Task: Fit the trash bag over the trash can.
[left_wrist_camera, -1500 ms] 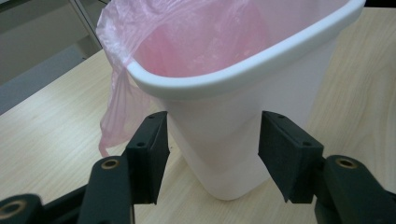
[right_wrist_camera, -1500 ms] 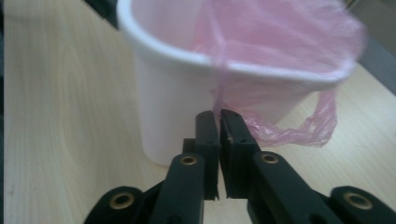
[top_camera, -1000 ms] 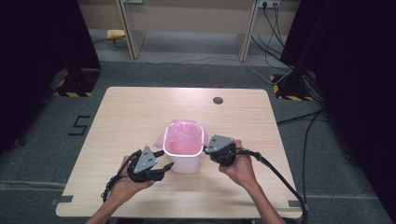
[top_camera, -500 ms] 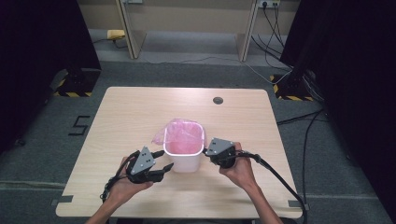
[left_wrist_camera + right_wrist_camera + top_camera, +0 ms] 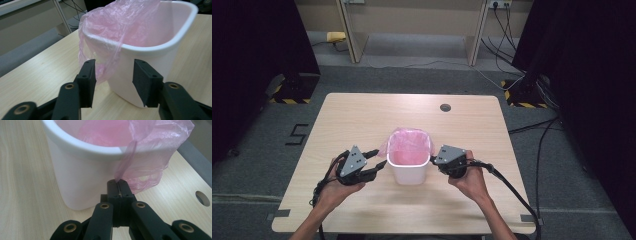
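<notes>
My right tool (image 5: pixel 119 185) is pinched shut on a thin strip of the pink bag (image 5: pixel 150 157), just above its tips, where the film drapes over the rim of the white bin (image 5: pixel 75 177) right in front of it. My left tool (image 5: pixel 113 80) stands about half open; its jaws have just been closing. The bin's near corner and a hanging fold of the bag lie ahead between the two foam pads, but the pads press on nothing yet.

I judge the step to be fitting the bag as a liner: the right side is anchored, the left side still hangs loose. Next, my left tool should slide forward, close on that dangling fold and draw it down over the rim, gently, since the film could tear or slip.

The bag is thin, translucent, crinkled plastic, bunched at the far edge. The bin is smooth, glossy, rounded-rectangular, tapering toward its base, with a thick rolled lip. Seen from above it sits between my two tools, on the near half of the pale wood-grain desk (image 5: pixel 362 115), which has a small round cable hole (image 5: pixel 445 107) beyond the bin.
</notes>
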Action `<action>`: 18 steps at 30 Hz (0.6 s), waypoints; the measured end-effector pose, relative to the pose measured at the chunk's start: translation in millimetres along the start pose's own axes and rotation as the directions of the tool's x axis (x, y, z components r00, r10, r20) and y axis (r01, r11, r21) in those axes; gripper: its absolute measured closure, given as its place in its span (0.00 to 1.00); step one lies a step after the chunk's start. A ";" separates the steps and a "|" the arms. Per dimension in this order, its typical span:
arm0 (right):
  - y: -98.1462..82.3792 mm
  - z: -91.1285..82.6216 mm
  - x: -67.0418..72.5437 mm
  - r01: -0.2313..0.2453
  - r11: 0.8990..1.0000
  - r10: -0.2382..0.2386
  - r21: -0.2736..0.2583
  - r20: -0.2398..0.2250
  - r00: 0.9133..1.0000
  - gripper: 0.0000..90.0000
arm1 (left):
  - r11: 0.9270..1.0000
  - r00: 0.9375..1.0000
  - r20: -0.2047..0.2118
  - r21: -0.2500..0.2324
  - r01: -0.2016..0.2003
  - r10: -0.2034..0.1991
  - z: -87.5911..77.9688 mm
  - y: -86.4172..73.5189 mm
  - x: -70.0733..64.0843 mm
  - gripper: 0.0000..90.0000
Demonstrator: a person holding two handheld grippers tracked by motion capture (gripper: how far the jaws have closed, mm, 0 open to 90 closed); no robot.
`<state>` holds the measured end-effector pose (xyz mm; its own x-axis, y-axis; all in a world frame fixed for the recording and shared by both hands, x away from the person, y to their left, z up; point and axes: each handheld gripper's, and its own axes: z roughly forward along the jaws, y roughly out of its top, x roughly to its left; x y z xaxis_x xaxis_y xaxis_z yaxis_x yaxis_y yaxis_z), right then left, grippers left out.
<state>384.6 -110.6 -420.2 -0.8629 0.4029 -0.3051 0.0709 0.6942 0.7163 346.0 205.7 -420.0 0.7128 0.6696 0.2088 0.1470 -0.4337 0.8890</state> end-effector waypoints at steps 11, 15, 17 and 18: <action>-5.8 -0.8 10.7 0.008 1.000 -0.008 0.000 -0.033 0.999 1.00 | 0.989 0.987 0.052 -0.002 -0.149 0.149 -1.9 -6.9 -15.7 1.00; -8.8 -0.1 13.5 0.005 1.000 -0.006 -0.006 -0.056 0.998 1.00 | 0.981 0.980 0.053 -0.014 -0.193 0.194 1.2 -8.8 -20.0 1.00; -9.6 -0.6 14.4 0.005 1.000 -0.005 -0.003 -0.056 0.998 1.00 | 0.978 0.977 0.044 -0.009 -0.208 0.208 2.9 -9.2 -20.1 1.00; -10.4 0.5 15.0 0.009 1.000 -0.009 0.000 -0.060 0.998 1.00 | 0.977 0.976 0.044 -0.005 -0.215 0.215 3.7 -9.8 -20.5 1.00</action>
<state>371.2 -111.6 -432.5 -0.8917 0.3605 -0.2735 0.0634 0.6980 0.7133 332.6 194.0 -434.5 0.7569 0.5340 0.3768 -0.0130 -0.5641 0.8256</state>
